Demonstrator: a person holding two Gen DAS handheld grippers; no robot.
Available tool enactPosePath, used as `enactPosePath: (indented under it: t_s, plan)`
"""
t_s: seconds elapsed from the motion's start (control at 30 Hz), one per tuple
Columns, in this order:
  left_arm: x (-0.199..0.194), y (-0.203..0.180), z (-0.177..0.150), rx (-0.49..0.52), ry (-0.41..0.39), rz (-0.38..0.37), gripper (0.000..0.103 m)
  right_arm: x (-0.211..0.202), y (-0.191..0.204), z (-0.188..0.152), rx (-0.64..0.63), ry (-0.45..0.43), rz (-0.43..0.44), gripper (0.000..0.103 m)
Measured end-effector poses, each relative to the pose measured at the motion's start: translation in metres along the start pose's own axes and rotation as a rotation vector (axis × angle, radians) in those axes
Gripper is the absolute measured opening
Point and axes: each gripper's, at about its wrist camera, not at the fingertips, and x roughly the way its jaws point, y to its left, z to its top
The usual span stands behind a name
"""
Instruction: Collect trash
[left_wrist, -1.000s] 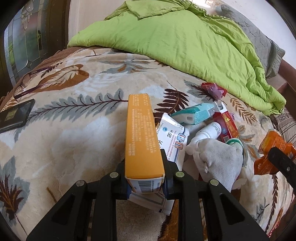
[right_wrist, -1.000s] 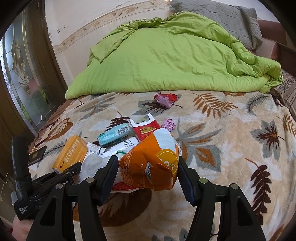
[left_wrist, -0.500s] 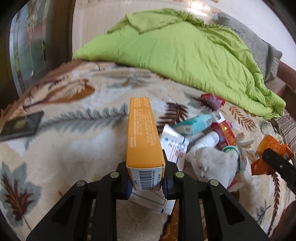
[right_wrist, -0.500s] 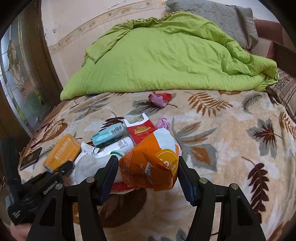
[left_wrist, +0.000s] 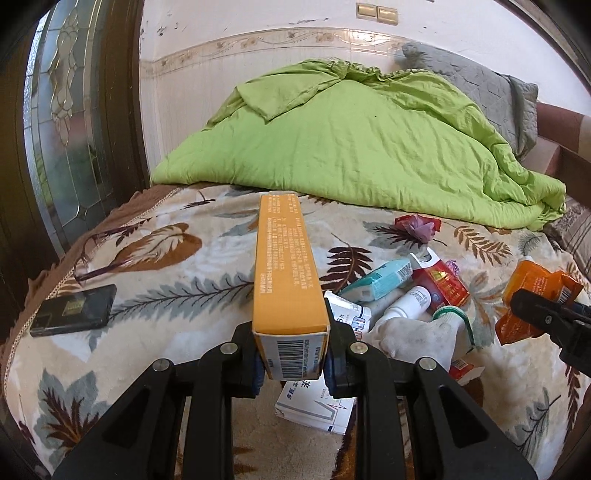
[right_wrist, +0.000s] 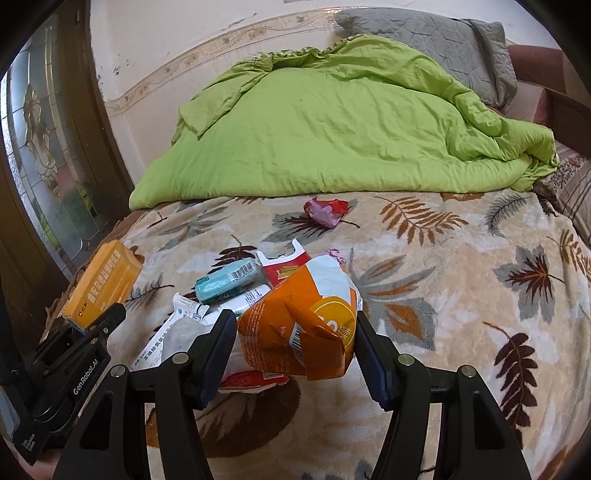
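Left gripper (left_wrist: 293, 363) clamped on orange carton (left_wrist: 286, 273); right gripper (right_wrist: 295, 347) pinching crumpled orange snack bag (right_wrist: 299, 325), hiding litter behind.

Long orange carton (left_wrist: 286, 273) lifted lengthwise; crumpled orange bag (right_wrist: 299, 325) raised; remaining wrappers heaped on the blanket.

1. A heaped green quilt (right_wrist: 343, 133) blocks the far side of the bed from wall to pillow.
2. Boxes, a white bottle (left_wrist: 406, 302) and a grey cloth (left_wrist: 417, 336) crowd the leaf-print blanket (right_wrist: 461, 295) between the two grippers.
3. Open blanket lies to the right of the pile.
4. At the left edge, a dark phone (left_wrist: 74, 310) and eyeglasses (left_wrist: 99, 258) lie beside the glazed door (left_wrist: 62, 122).
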Motion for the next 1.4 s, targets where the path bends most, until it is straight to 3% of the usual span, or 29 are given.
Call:
enactPosePath:
  t_s: [0.4, 1.4]
  plan:
    - [-0.003, -0.010, -0.003, 0.049, -0.016, 0.009, 0.023, -0.001, 0.000, 0.000, 0.000, -0.004, 0.005, 0.067]
    - [0.000, -0.010, -0.006, 0.054, -0.002, 0.015, 0.023, -0.001, -0.003, 0.001, 0.019, 0.000, 0.011, 0.067]
